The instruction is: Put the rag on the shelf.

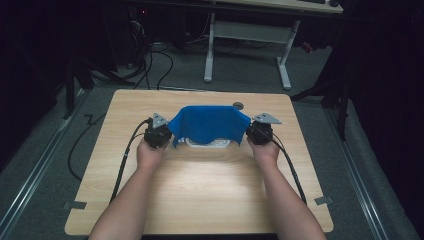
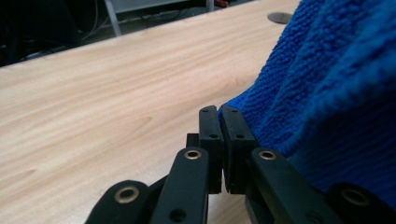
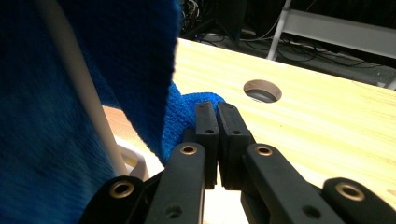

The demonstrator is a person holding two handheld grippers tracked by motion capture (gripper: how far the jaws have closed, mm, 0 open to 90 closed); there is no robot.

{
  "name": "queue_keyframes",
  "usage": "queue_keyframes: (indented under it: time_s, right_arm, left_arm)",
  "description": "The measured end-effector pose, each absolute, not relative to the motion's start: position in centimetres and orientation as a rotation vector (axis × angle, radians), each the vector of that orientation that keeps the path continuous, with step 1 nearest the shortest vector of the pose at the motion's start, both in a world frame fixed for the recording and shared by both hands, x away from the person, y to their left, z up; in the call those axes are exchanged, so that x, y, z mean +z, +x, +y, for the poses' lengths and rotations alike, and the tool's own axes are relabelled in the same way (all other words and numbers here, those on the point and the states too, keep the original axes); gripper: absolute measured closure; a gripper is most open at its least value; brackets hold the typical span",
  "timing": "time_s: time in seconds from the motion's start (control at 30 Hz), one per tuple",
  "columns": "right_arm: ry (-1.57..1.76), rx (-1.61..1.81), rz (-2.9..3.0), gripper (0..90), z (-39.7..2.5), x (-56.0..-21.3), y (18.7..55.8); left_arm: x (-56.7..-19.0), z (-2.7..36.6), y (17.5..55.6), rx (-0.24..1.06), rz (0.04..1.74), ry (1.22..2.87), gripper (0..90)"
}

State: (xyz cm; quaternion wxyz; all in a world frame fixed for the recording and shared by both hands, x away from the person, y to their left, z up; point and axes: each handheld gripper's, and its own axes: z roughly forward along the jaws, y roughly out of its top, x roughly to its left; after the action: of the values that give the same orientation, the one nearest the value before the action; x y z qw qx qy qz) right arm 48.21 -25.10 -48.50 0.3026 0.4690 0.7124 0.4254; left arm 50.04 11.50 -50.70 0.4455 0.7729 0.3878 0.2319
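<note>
One wooden counter (image 1: 200, 185) is seen, with one round hole (image 1: 238, 105) near its far edge. One blue cloth (image 1: 209, 122) is held stretched above one white tray (image 1: 207, 144). Its corners are clamped by two tools: the left hand-held gripper (image 1: 170, 131) and the right hand-held gripper (image 1: 248, 129).

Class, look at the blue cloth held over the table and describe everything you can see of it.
The blue cloth is a bright blue, nubbly-piled towel that looks like microfibre. It is stretched between the left gripper and the right gripper, each shut on one corner, and sags in soft folds between them. It hangs above the wooden table, draped over a white object whose lower edge peeks out beneath the hem. The right gripper view shows a white rim against the cloth.
</note>
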Motion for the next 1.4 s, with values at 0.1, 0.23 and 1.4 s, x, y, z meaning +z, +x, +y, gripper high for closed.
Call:
queue_keyframes:
  time_s: [0.1,0.23,1.4]
  right_arm:
    - [1.260,1.128,1.894,88.3,-25.2,-49.0,48.1]
    - [1.269,1.119,1.906,88.3,-25.2,-49.5,47.9]
    - [1.324,1.069,1.791,58.3,-28.9,-47.4,45.4]
  left_arm:
    - [-51.0,11.4,49.8,0.571,0.957,1.917,88.1]
    - [-51.2,11.3,49.5,0.570,0.957,1.922,87.9]
    - [-50.1,13.8,47.4,0.628,1.038,1.877,58.8]
